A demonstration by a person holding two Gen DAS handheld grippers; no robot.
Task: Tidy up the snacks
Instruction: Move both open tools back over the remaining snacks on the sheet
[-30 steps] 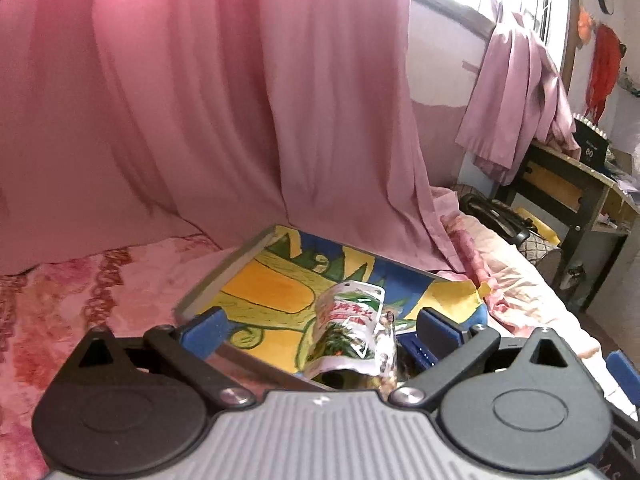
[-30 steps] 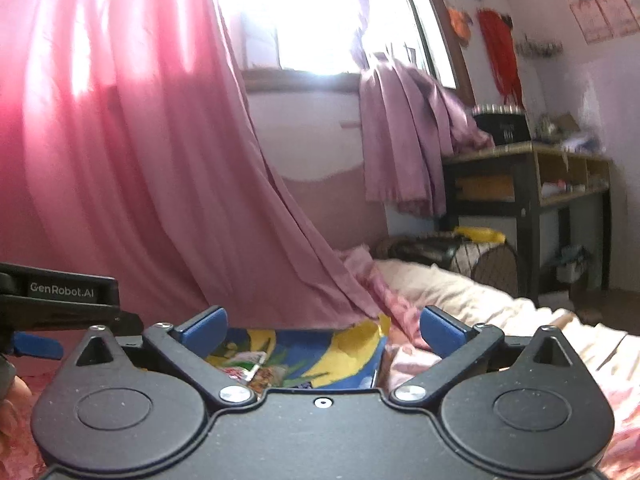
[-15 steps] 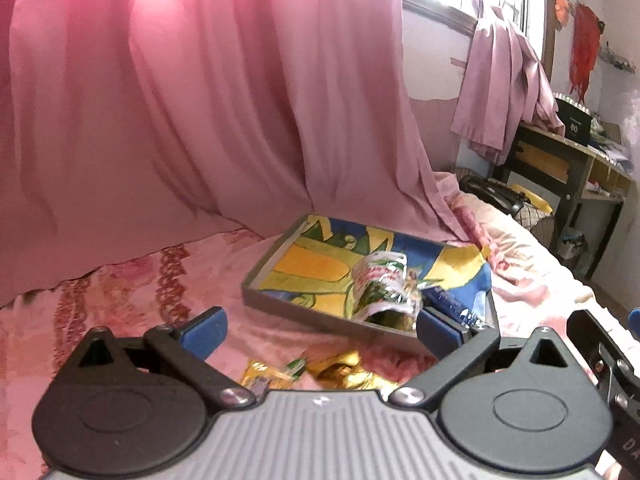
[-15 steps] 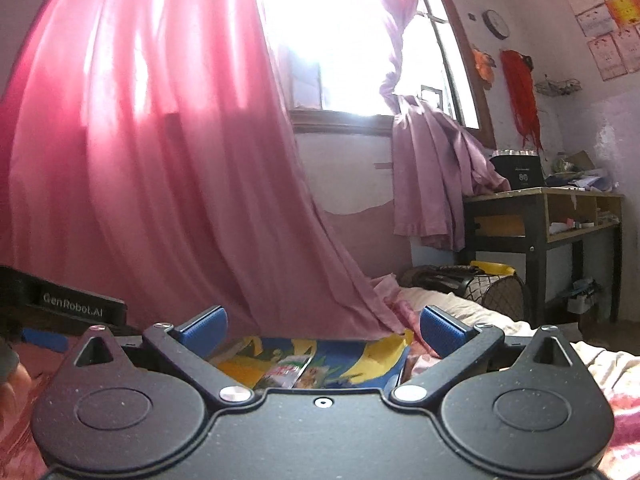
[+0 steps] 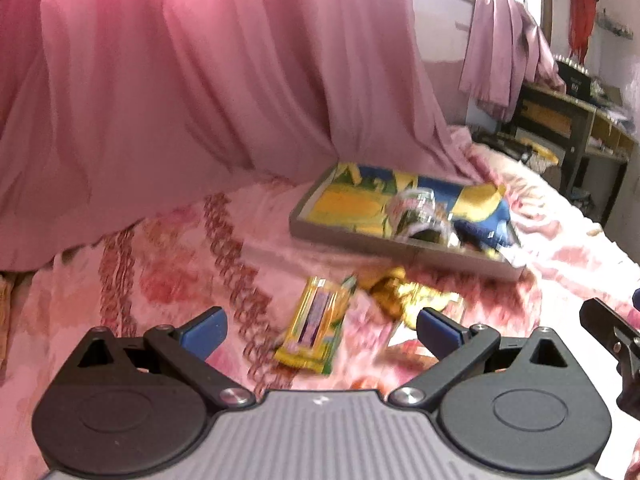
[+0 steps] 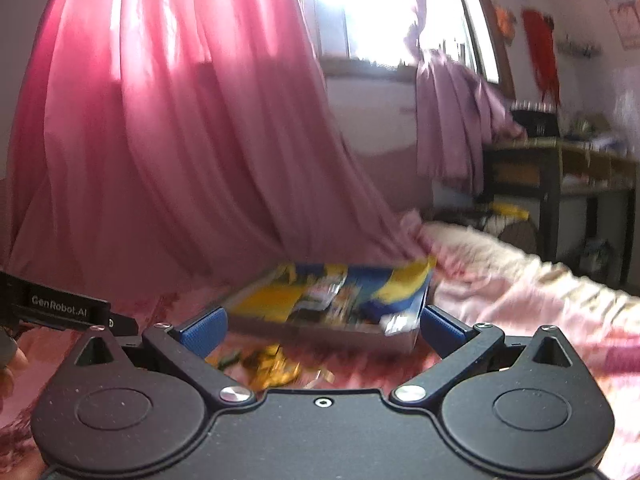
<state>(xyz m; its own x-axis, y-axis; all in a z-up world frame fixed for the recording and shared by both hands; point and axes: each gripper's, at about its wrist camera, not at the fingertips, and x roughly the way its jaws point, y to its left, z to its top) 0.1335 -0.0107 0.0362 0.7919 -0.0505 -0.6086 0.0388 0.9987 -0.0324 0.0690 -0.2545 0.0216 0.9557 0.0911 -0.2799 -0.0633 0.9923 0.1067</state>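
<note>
A grey tray (image 5: 360,240) with a yellow, green and blue picture inside lies on the pink bedspread; a white-and-green snack pouch (image 5: 414,214) rests in it. In front of the tray lie a yellow wrapped bar (image 5: 316,326) and crumpled gold wrappers (image 5: 404,294). My left gripper (image 5: 320,330) hovers open just above the yellow bar, empty. In the right wrist view the same tray (image 6: 320,330) sits ahead with packets (image 6: 328,294) inside, and gold wrappers (image 6: 268,364) lie below my right gripper (image 6: 322,326), which is open and empty.
A pink curtain (image 5: 208,80) hangs behind the bed. A dark desk (image 5: 568,120) with clutter stands at the right, and a garment (image 6: 452,120) hangs by the window. The left gripper's body (image 6: 60,308) shows at the left edge of the right wrist view.
Both grippers have drawn back from the tray and tilted down. The pouch stays in the tray, and the yellow bar and gold wrappers have come into view on the bedspread.
</note>
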